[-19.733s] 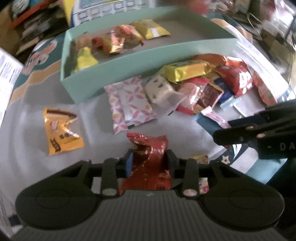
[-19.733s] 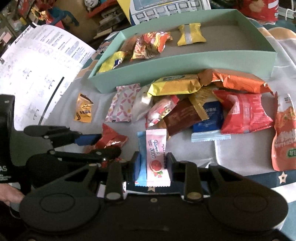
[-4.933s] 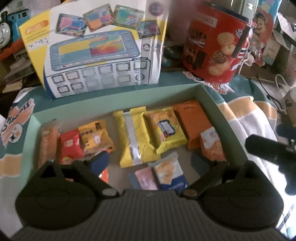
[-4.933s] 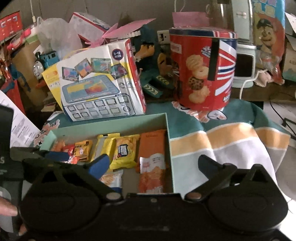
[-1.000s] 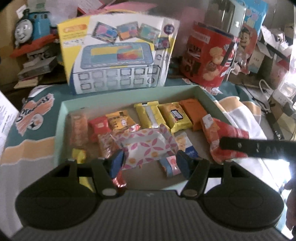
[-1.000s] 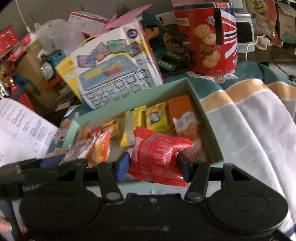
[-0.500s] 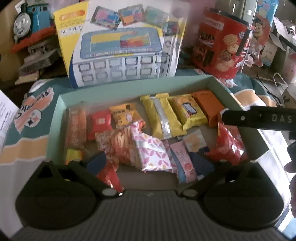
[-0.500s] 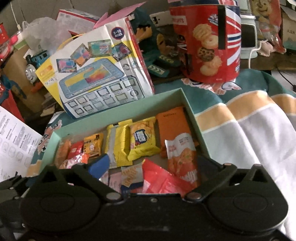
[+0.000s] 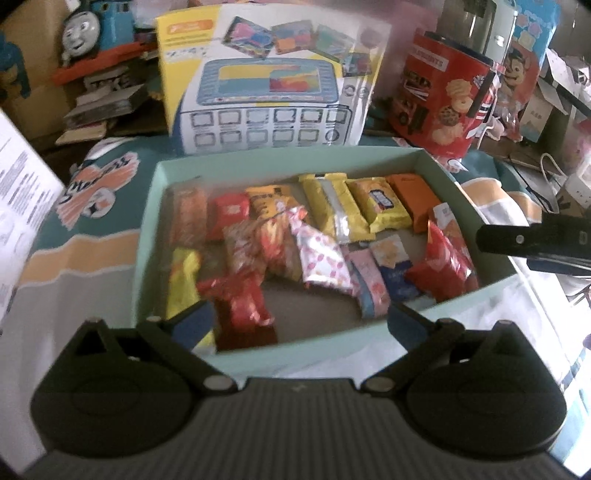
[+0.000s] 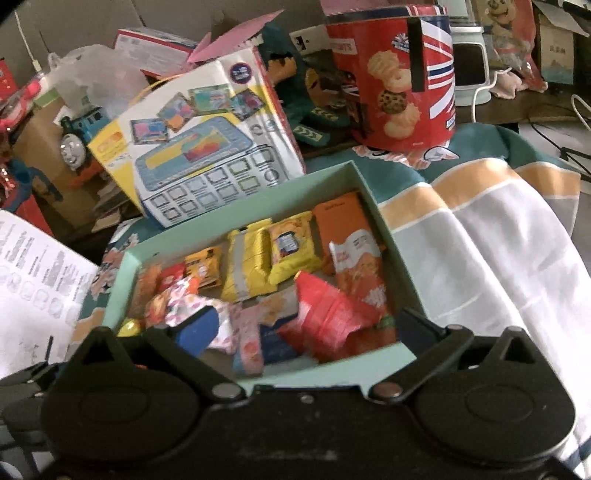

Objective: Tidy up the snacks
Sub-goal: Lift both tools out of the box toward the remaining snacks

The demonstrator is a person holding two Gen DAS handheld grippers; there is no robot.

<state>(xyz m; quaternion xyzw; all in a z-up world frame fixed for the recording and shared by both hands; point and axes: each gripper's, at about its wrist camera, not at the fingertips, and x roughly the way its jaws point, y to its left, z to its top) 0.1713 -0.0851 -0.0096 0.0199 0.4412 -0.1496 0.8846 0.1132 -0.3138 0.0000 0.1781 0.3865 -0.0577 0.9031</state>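
A mint-green box point(image 9: 295, 354) point(image 10: 314, 376) lies on the cloth, filled with several snack packets. A pink-patterned packet point(image 9: 321, 258) point(image 10: 188, 302) rests in its middle. A red packet point(image 9: 443, 266) point(image 10: 328, 314) leans at the box's right end, and a shiny red one point(image 9: 240, 302) lies near the front wall. My left gripper point(image 9: 299, 325) hangs open over the front wall with nothing between its fingers. My right gripper point(image 10: 306, 328) is open too, empty, above the box's near right corner; one of its fingers point(image 9: 535, 240) pokes in from the right in the left wrist view.
Behind the box stand a toy carton point(image 9: 269, 92) point(image 10: 207, 147) and a red biscuit tin point(image 9: 443, 103) point(image 10: 395, 74). A blue toy train point(image 9: 85, 26) sits at the back left. A printed sheet point(image 10: 33, 280) lies at the left. Striped cloth point(image 10: 498, 240) spreads to the right.
Both grippers opened wide. The left let go of the pink-patterned packet and the right let go of the red packet; both packets now lie in the box. Both grippers drew back slightly.
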